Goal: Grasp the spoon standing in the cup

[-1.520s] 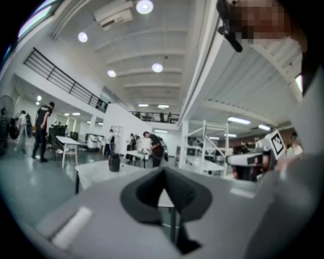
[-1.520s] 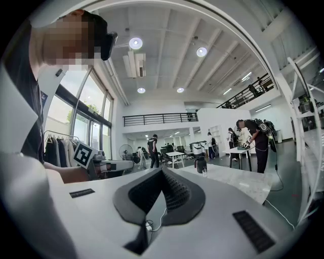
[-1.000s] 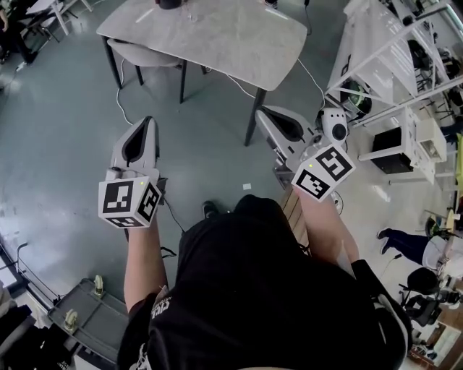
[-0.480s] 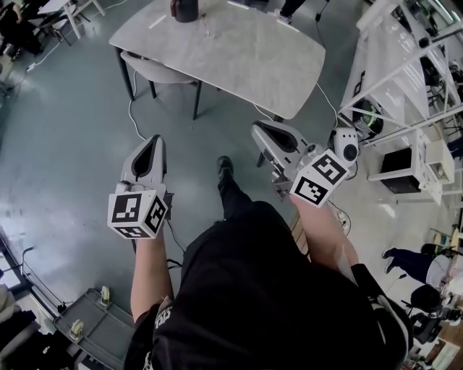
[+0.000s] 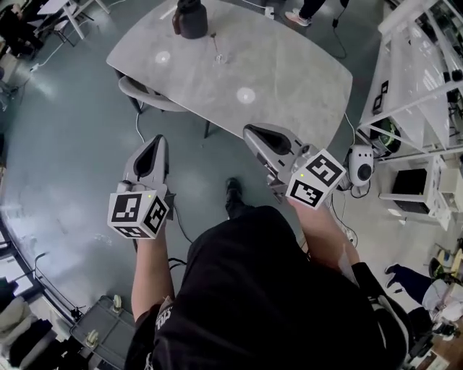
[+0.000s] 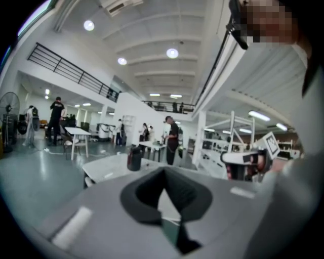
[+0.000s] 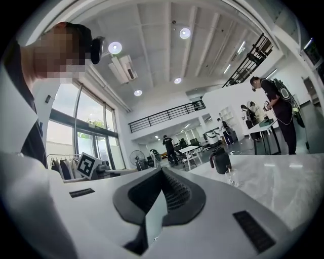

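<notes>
Near table (image 5: 289,72), left gripper (image 5: 156,138), right gripper (image 5: 249,129) (shut)

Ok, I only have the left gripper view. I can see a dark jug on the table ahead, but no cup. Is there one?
Observer: Yes. In the head view a clear glass stands on the table, just right of the dark jug.
Operator: Is the spoon in it?
Observer: A thin stem stands up from it, but it is too small to tell whether it is a spoon.
Operator: And is the right gripper ready?
Observer: The right gripper has its jaws together with nothing between them, and it is short of the glass.
</notes>
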`<state>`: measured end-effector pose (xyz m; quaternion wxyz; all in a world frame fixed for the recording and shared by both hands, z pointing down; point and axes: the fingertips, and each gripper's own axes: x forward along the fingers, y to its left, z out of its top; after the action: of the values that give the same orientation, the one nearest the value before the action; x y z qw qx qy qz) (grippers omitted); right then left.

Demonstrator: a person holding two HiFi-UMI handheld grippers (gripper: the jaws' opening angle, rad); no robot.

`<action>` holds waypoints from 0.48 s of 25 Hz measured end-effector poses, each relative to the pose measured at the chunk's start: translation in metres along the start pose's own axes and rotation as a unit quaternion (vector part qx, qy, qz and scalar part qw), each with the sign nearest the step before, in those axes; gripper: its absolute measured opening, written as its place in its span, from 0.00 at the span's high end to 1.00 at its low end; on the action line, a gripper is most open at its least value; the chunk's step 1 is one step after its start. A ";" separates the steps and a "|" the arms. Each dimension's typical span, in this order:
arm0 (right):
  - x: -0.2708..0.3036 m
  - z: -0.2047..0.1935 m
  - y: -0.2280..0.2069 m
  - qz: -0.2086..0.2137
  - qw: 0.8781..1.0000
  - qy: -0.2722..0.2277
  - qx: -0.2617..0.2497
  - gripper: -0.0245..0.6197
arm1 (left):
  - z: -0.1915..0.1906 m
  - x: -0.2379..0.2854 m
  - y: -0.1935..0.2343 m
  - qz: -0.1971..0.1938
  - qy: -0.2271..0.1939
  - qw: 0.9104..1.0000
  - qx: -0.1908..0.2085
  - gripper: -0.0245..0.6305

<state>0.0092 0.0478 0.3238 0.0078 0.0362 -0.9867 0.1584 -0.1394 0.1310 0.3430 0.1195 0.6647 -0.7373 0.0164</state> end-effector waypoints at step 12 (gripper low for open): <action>0.082 0.034 -0.124 -0.006 1.000 0.025 0.009 0.97 | 0.032 0.161 0.048 -0.024 0.015 1.000 -0.008 0.95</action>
<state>-0.0638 -0.0857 0.3328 0.0328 0.0380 -0.9845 0.1680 -0.2061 -0.0266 0.3504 0.1364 0.6808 -0.7194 0.0181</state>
